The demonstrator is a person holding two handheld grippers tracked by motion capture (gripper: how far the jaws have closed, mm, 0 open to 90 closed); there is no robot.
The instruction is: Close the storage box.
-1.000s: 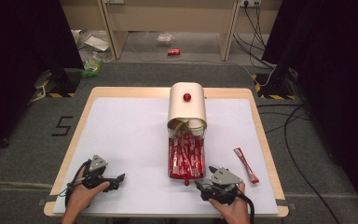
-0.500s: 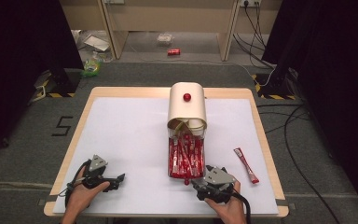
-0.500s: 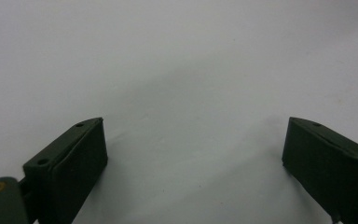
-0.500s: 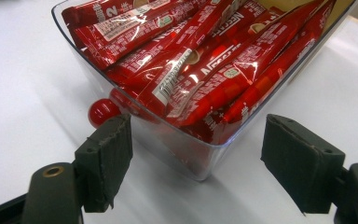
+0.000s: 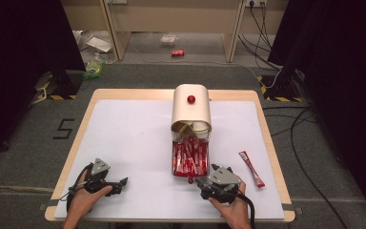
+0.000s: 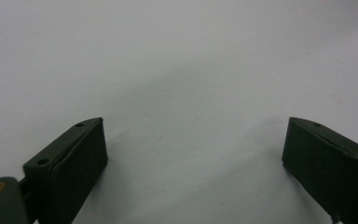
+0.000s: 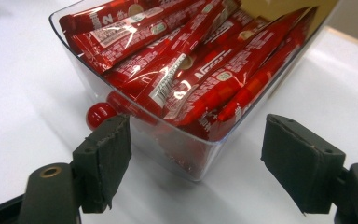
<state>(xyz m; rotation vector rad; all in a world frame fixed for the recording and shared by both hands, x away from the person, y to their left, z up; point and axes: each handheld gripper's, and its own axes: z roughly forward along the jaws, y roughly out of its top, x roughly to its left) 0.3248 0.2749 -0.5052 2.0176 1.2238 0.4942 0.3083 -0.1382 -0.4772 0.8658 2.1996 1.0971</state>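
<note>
White table [image 5: 133, 143] (wood-edged) on grey carpet [image 5: 24, 157].

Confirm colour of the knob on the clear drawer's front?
Red knob; the right gripper view shows it best.

floor: grey carpet [image 5: 24, 143], taped "5" [image 5: 63, 129] | back: pale wooden furniture [image 5: 171, 19] | sides: black curtains [image 5: 24, 43] | cables [image 5: 310, 157] right | litter [image 5: 95, 43]

The right gripper [image 7: 193, 163] stands with jaws wide apart just near a clear drawer [image 7: 168, 140] packed with red sachets [image 7: 186, 70]; its red knob [image 7: 99, 114] sits by the left jaw.
</note>
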